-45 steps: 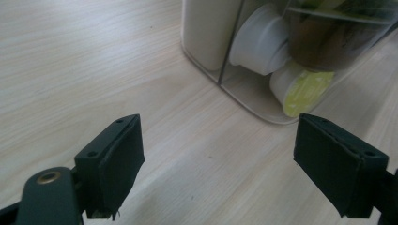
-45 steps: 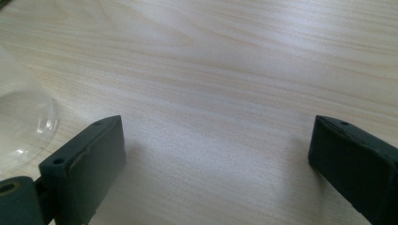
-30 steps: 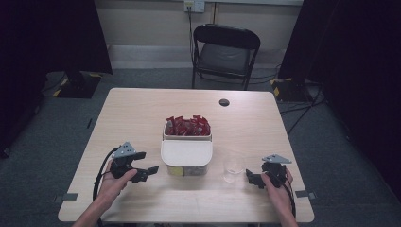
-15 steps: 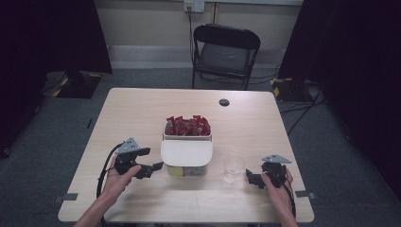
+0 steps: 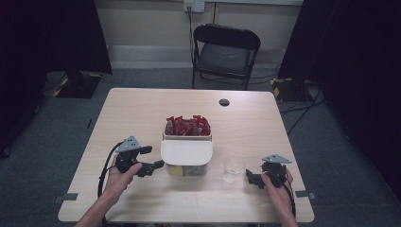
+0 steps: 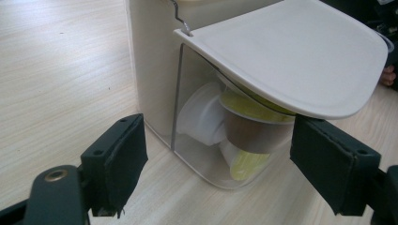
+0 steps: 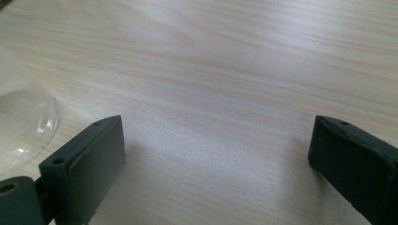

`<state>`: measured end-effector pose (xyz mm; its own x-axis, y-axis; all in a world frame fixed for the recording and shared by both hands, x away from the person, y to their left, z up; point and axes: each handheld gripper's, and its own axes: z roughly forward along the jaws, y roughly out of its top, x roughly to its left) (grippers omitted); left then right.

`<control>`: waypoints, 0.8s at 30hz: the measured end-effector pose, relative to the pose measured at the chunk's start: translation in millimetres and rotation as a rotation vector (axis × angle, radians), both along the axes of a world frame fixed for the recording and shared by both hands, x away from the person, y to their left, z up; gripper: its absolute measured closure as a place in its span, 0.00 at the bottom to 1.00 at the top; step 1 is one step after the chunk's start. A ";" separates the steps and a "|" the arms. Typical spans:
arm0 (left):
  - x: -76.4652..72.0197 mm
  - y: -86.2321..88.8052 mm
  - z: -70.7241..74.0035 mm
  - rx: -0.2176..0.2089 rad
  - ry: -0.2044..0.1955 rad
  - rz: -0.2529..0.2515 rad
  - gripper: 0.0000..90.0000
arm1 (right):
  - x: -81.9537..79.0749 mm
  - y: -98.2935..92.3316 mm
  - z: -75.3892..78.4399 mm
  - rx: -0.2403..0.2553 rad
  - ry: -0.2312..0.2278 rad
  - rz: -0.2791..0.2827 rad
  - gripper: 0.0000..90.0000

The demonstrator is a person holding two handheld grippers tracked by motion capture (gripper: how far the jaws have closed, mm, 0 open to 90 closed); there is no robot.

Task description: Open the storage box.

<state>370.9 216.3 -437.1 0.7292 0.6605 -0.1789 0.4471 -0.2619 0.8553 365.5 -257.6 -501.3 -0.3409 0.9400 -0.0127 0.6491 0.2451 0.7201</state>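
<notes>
Just ahead of the left gripper (image 5: 152, 164), whose jaws stand spread wide, sits the dispenser box (image 6: 155, 65): its white flap lid (image 6: 300, 56) overhangs a clear front window where coffee pods (image 6: 248, 131) lie stacked. Nothing is gripped yet, so the work looks barely begun; a pod has yet to be drawn out. Off to its far side, the right gripper (image 5: 253, 178) rests on the table (image 5: 142, 109), jaws also spread and empty, with a clear glass (image 5: 233, 167) just beside it.
</notes>
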 end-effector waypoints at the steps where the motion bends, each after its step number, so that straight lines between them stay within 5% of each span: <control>1: 0.6 0.1 0.3 0.000 0.002 -0.005 0.21 | 0.0 0.1 0.0 0.001 0.001 -0.001 0.04; 24: 12.2 -6.8 19.2 -0.024 -0.007 -0.031 0.20 | 0.0 0.0 0.0 0.000 0.000 -0.001 0.04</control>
